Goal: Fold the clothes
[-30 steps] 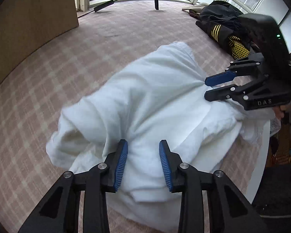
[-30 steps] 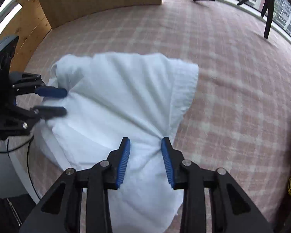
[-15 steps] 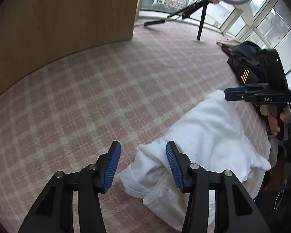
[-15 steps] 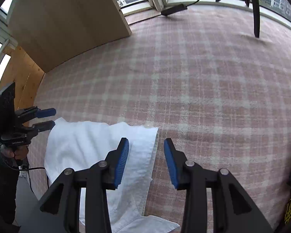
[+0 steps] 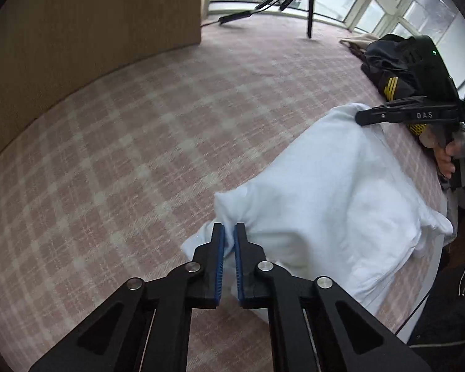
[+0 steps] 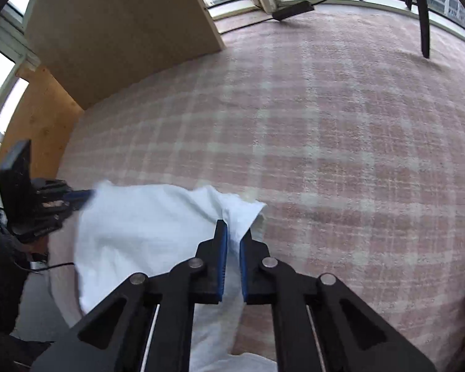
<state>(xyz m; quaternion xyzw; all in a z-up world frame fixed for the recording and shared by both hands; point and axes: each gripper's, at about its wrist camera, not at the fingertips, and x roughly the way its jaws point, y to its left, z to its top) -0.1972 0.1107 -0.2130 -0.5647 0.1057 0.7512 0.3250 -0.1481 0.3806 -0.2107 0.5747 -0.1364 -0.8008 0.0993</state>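
Note:
A white garment (image 5: 325, 192) lies bunched on the pink plaid surface (image 5: 124, 170). In the left wrist view my left gripper (image 5: 228, 226) points steeply down at the garment's near left corner. Its jaws are closing, with a fold of white cloth pinched between the blue pads. In the right wrist view my right gripper (image 6: 234, 228) is likewise closing on the opposite corner of the garment (image 6: 145, 226), and cloth runs between its pads. Each gripper shows in the other's view: the right gripper (image 5: 361, 117) at the cloth's far end, the left gripper (image 6: 80, 200) at its left edge.
A dark garment with yellow stripes (image 5: 390, 71) lies at the far right. A tripod leg (image 5: 310, 9) stands near the windows, and a wooden board (image 5: 93, 24) rises along the left. The surface's edge (image 5: 431, 294) drops off just right of the white garment.
Both grippers slid off the middle of the garment to its two corners. Their jaws stood wide half a second ago and have now come together on the cloth.

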